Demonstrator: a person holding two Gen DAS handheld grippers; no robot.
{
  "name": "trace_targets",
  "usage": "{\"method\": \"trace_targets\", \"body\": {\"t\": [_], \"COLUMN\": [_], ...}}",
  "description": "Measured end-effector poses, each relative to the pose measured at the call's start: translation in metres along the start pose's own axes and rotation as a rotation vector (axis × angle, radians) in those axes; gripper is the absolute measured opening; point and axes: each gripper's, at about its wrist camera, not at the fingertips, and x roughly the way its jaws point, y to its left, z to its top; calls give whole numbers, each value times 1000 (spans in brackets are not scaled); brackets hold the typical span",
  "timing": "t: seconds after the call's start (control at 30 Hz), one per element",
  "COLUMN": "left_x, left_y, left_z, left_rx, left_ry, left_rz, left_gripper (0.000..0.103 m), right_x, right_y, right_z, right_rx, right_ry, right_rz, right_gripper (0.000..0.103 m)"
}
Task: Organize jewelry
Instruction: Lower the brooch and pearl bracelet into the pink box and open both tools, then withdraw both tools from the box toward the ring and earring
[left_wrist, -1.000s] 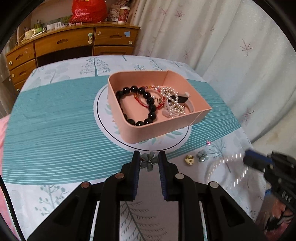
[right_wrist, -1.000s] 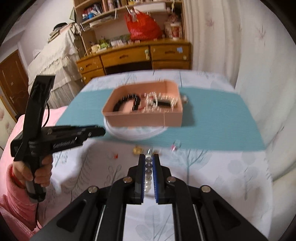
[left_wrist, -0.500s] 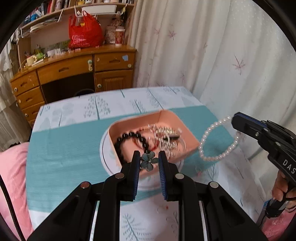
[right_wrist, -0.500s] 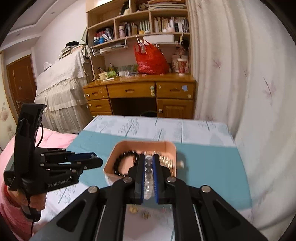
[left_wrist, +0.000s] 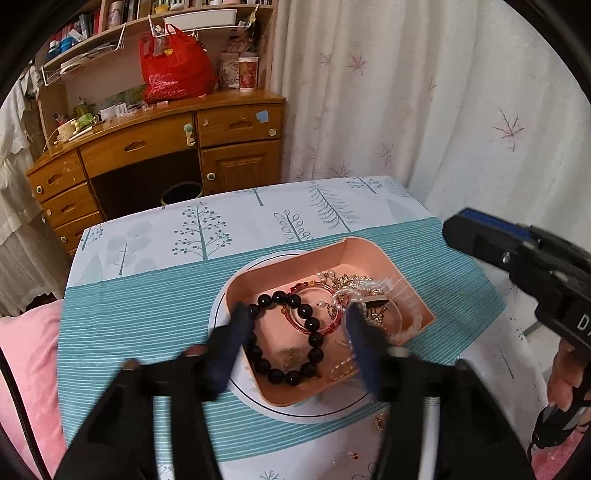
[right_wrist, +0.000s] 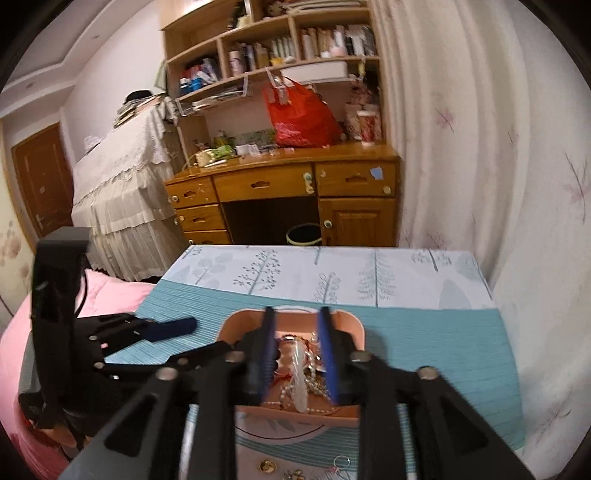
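Observation:
A pink tray (left_wrist: 375, 256) sits on a white plate (left_wrist: 221, 314) on the table. It holds a black bead bracelet (left_wrist: 314, 334), a red bangle (left_wrist: 295, 323), silver and pearl pieces. A blurred flower brooch (left_wrist: 290, 356) lies on the tray floor. My left gripper (left_wrist: 295, 332) is open and empty above the tray. My right gripper (right_wrist: 297, 349) is open above the tray (right_wrist: 354, 325), and the pearl bracelet (right_wrist: 299, 373) lies below it among the jewelry. The right gripper also shows at the right of the left wrist view (left_wrist: 517, 251).
Small loose pieces lie on the tablecloth in front of the plate: a gold piece (right_wrist: 266, 466), a ring (right_wrist: 341, 461), a flower piece (right_wrist: 295, 474). A wooden desk (left_wrist: 166, 147) stands beyond the table. Curtains (left_wrist: 443, 92) hang at the right. A pink bed (left_wrist: 26, 350) is at the left.
Both grippers opened over the tray. The flower brooch left my left gripper and the pearl bracelet left my right gripper; both now lie in the tray.

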Motion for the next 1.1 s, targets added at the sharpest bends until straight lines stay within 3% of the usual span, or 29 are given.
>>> {"method": "trace_targets", "body": {"t": [0.1, 0.2, 0.23, 0.3, 0.5, 0.63, 0.8, 0.9, 1.1], "left_x": [0, -1, -1, 0, 0, 0, 0, 2, 10], "left_y": [5, 12, 12, 13, 15, 6, -9, -15, -22], "left_z": [-1, -9, -14, -26, -67, -85, -102, -110, -121], "left_rx": [-8, -31, -35, -45, -99, -64, 8, 40, 51], "left_ry": [6, 24, 32, 57, 82, 101, 113, 128, 180], "left_rz": [13, 3, 1, 4, -14, -33, -60, -53, -73], "left_gripper": [61, 72, 73, 73, 73, 73, 73, 73, 73], "right_x": [1, -3, -3, -3, 9, 20, 17, 16, 19], "right_y": [-11, -21, -24, -30, -44, -46, -43, -40, -41], "right_z": [-8, -20, -25, -38, -73, -96, -115, -124, -136], "right_rx": [45, 82, 89, 100, 57, -4, -61, -87, -97], "right_ry": [17, 22, 28, 55, 185, 265, 251, 268, 271], "right_rz": [6, -6, -7, -20, -120, -154, -105, -129, -90], "right_gripper": [34, 37, 42, 47, 47, 47, 47, 47, 47]}}
